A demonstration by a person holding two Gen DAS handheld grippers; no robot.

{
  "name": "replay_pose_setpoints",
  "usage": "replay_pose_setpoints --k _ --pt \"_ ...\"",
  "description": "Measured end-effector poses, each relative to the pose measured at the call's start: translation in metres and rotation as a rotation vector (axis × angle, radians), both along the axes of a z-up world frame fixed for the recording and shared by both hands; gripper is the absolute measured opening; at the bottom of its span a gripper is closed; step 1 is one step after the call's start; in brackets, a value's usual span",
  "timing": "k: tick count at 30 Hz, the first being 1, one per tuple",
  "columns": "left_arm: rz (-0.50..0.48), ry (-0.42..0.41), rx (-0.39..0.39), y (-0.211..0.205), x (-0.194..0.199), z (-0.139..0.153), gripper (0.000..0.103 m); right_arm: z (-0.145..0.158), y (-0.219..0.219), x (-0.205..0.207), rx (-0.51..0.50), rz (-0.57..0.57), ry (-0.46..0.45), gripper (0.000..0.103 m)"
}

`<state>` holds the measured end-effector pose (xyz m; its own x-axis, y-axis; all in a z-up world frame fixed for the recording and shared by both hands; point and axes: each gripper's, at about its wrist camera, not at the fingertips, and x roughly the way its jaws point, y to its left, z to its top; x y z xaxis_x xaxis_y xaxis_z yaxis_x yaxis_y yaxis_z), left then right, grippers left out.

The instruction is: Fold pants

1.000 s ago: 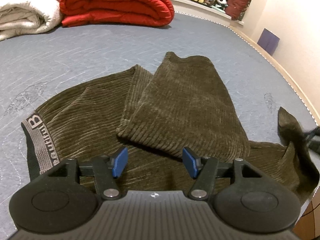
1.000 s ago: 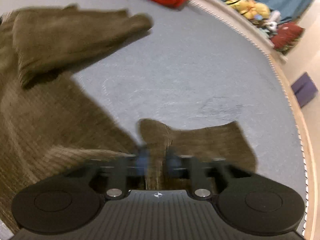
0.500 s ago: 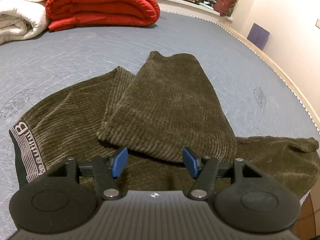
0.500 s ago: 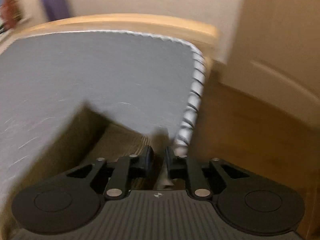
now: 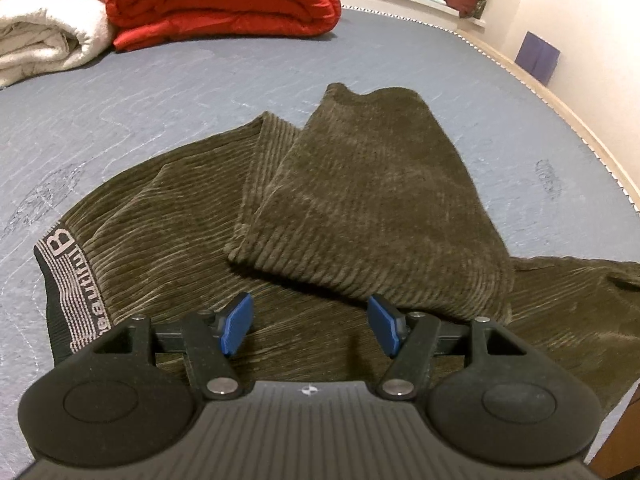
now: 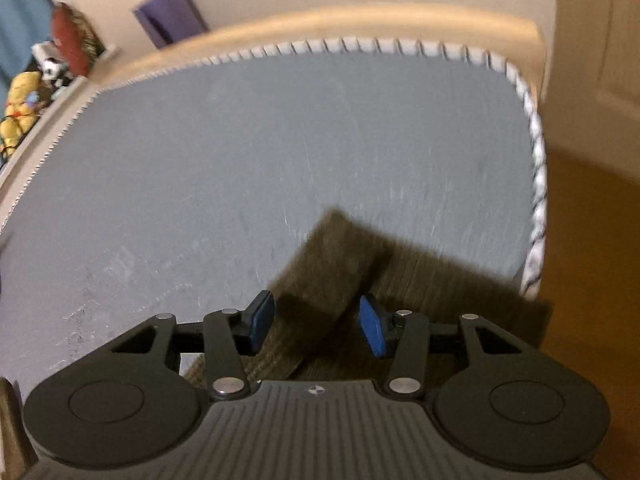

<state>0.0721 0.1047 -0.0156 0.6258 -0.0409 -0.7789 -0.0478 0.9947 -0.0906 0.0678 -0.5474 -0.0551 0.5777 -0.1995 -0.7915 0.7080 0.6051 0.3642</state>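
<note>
Corduroy pants near mattress edge; left gripper wide, empty; right gripper just parted, gripping nothing.

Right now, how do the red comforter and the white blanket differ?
The red comforter is smooth, shiny and folded into a tidy stack. The white blanket is fluffy, matte and more loosely rolled, lying left of the comforter and partly cut off by the frame. Both sit at the far end of the grey mattress.

Left tongs angled downward, jaws apart; right tongs tilted down, jaws just opening
</note>
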Motion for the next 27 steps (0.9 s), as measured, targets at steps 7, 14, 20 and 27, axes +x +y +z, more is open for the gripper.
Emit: replay_pose_setpoints --k 7,14,20,27 --pt "-0.008 0.012 0.004 -0.003 0.008 -0.005 0.069 -0.002 0.002 0.031 -0.003 0.012 -0.054 0.006" --pt "-0.042 -0.016 -0.009 -0.012 0.011 -0.009 0.069 0.029 -0.016 0.062 -0.039 0.036 -0.272 0.005" --pt "-0.081 -0.024 -0.001 -0.018 0.012 -0.014 0.069 0.018 -0.015 0.09 -0.074 0.144 -0.209 0.039" --pt "-0.093 -0.046 -0.015 -0.021 0.01 -0.004 0.069 0.013 -0.053 0.024 -0.181 -0.08 -0.046 0.048"
